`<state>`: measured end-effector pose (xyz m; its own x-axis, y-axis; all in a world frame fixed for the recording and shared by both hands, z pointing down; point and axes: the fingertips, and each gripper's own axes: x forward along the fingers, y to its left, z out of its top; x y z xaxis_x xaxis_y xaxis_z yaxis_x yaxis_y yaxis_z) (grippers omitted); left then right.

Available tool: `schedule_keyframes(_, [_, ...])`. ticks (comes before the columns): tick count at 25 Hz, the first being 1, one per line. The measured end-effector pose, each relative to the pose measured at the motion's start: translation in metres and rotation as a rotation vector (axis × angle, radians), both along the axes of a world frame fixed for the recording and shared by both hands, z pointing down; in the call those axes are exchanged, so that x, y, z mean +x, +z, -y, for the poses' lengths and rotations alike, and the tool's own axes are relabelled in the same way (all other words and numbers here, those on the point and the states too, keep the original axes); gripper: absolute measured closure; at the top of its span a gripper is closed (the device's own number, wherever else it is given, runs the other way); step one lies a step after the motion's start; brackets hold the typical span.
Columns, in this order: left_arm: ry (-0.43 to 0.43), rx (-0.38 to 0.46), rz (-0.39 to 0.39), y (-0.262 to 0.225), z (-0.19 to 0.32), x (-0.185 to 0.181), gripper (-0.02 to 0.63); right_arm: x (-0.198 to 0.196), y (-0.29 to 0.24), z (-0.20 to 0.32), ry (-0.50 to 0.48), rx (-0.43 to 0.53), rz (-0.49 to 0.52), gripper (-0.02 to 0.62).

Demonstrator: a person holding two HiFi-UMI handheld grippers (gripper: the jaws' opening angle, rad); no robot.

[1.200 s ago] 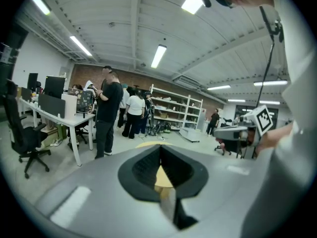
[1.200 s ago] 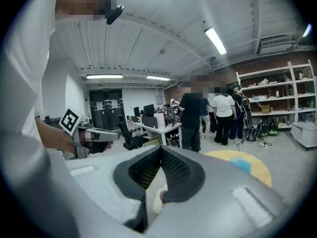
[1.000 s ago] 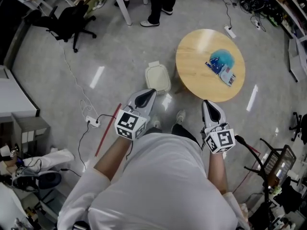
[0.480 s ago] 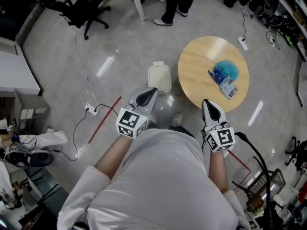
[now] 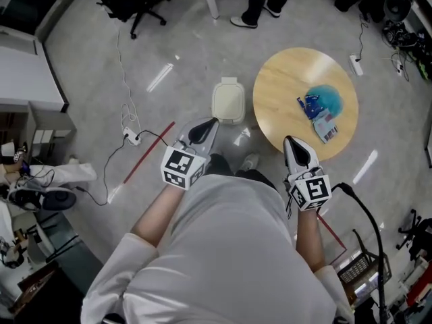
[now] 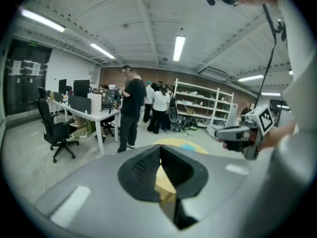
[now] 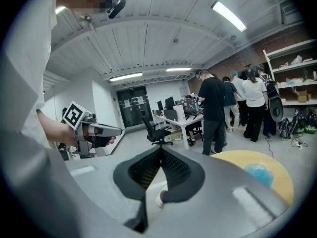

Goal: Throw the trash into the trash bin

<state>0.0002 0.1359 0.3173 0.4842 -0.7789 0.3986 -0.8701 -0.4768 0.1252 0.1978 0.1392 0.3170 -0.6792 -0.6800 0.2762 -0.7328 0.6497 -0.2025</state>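
Currently left gripper [image 5: 212,122], right gripper [image 5: 289,141] jaws pressed together, empty. Risk: unopened reach shoves trash [image 5: 322,106] off surface [image 5: 280,90], missing trash bin [image 5: 228,101].

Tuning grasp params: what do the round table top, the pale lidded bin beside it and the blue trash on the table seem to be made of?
The round light-tan table top looks like wood or wood-look laminate: faint grain streaks, matte. The pale cream lidded bin is likely moulded plastic: smooth lid, rounded corners, slight sheen. The blue crumpled trash is probably thin plastic film, wrinkled and slightly see-through, but it is too small to be sure.
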Motion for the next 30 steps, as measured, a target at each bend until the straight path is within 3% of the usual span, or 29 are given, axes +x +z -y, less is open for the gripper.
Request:
schedule_keyframes(8, [0.017,-0.033,0.024,0.015,0.016,-0.012,0.603,-0.011,0.014,0.008,0.002,-0.034,-0.011,0.594])
schedule_keyframes(15, [0.065,-0.078,0.046,0.047,0.041,-0.037,0.603,-0.033,0.026,0.023,0.082,-0.049,-0.022,0.594])
schedule_keyframes(24, [0.105,-0.193,0.109,0.139,0.064,-0.055,0.603,-0.056,0.063,0.034,0.118,-0.121,-0.044,0.594])
schedule_keyframes(30, [0.13,-0.314,0.138,0.219,0.066,-0.046,0.603,-0.045,0.09,0.042,0.155,-0.157,-0.061,0.594])
